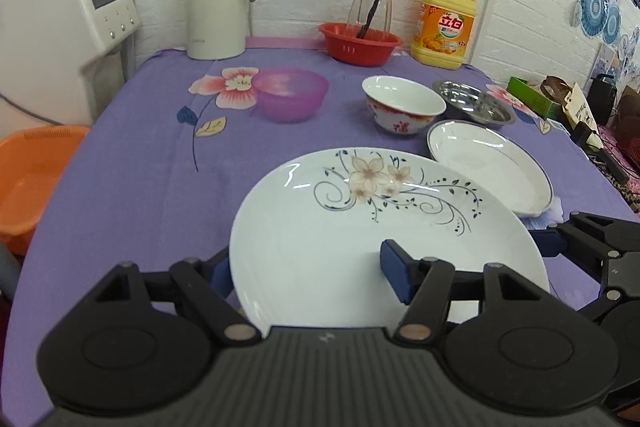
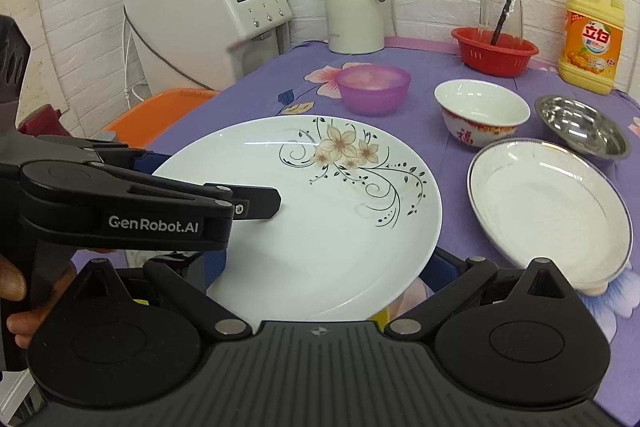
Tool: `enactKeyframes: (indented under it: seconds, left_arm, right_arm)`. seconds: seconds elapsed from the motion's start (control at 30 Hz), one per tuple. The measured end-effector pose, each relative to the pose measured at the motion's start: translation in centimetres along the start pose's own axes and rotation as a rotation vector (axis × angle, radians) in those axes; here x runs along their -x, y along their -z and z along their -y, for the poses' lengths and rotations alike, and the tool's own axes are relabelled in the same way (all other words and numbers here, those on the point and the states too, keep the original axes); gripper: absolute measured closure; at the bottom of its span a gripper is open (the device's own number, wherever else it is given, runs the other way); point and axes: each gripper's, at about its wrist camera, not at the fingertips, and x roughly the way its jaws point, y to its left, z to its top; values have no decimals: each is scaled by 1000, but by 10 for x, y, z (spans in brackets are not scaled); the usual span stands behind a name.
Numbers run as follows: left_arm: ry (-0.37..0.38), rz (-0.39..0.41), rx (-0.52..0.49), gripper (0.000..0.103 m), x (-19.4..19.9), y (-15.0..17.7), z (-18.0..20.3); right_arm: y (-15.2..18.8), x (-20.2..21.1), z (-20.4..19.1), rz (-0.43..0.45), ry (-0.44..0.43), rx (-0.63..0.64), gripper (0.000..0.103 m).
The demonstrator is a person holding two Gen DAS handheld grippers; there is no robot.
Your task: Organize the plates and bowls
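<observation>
**Both claws carrying the flowered plate (image 2: 304,211) above the purple surface (image 1: 132,187)**

The left claw (image 1: 306,273) is gripping the plate's near-left rim, one pad on top and one beneath; the right claw (image 2: 328,267) is straddling the near-right edge, but whether its pads are pressing I cannot tell. Judging by the layout, the grey-rimmed plate (image 2: 552,211) just beside is looking like the stacking target: keeping the plate level and both claws moving together should be preventing a slip or a clink.

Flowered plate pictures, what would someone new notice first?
The big white flowered plate fills the near foreground, held between the left gripper and right gripper over the purple tablecloth. Behind it to the right lie a silver-rimmed plate and a white bowl.
</observation>
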Motion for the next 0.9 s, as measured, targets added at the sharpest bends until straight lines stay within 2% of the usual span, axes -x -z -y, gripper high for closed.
enactKeyframes:
  seconds: [0.2,0.37,0.47,0.6,0.73,0.9]
  left_arm:
    - [-9,-25,7,40,15,35,6]
    - [20,-46,71,40,9,49,-1]
    - [5,-26,74,38,8,54,-3]
    - [-22,31,60,30,20,52,-2]
    - [-26,76,104,30,33,45,-8]
    - [-27,87,119,30,32,34,-6]
  right_arm:
    - [35,13,-10,-27,-24,-47,0]
    - [44,13,-18,-8,11,-8,0]
    - [50,12,-19,-4,22,22,0]
    - [54,13,-15,2,9,8,0]
    - [53,28,-7,65,21,-24,0]
    - [50,38,21,113,43,-143,0]
